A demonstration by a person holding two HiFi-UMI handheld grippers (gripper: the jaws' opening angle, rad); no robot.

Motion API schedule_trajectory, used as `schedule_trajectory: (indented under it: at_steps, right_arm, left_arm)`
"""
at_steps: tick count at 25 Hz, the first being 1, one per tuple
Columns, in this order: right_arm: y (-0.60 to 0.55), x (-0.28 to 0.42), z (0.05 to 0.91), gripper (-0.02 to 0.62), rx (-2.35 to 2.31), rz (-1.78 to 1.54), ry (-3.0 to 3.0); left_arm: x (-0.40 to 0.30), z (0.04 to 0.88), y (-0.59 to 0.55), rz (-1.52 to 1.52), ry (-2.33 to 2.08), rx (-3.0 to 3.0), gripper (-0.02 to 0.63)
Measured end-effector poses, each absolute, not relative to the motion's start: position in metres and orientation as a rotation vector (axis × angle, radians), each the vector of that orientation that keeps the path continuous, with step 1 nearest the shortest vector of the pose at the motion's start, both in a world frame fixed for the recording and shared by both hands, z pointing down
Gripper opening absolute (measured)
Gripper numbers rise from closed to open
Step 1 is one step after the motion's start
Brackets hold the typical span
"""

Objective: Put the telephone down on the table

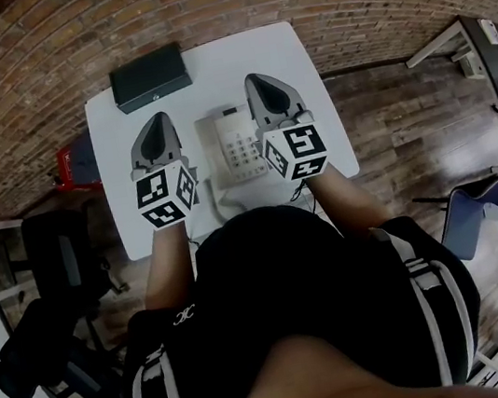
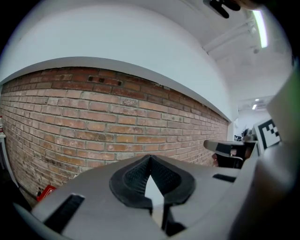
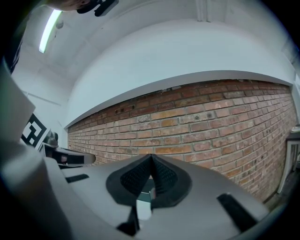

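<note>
Jaws are pressing together on your left gripper (image 1: 157, 120) and right gripper (image 1: 258, 78); one phone (image 1: 238, 146) is lying at table (image 1: 309, 75) centre, one box (image 1: 149, 76) at the far-left corner.

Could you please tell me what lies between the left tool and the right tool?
The telephone, on the table, lies between the left tool and the right tool, as the head view shows.

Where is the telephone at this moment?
In the head view the telephone lies on the white table between the left claw and right claw, the black box beyond it to the left.
</note>
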State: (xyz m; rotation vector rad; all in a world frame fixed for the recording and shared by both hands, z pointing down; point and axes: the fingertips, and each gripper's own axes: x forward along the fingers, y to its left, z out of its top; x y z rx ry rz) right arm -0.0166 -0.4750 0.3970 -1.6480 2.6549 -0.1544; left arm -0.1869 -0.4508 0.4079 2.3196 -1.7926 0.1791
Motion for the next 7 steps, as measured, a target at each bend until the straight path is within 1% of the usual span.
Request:
schedule_trajectory:
  at_steps: [7]
  right_arm:
    - [-0.4780,-0.0217,0.4034,-0.002,-1.659,-0.170,2.668]
  left_arm:
    - [-0.1872,0.4130,-0.4505,0.202,-1.780,2.322,0.003]
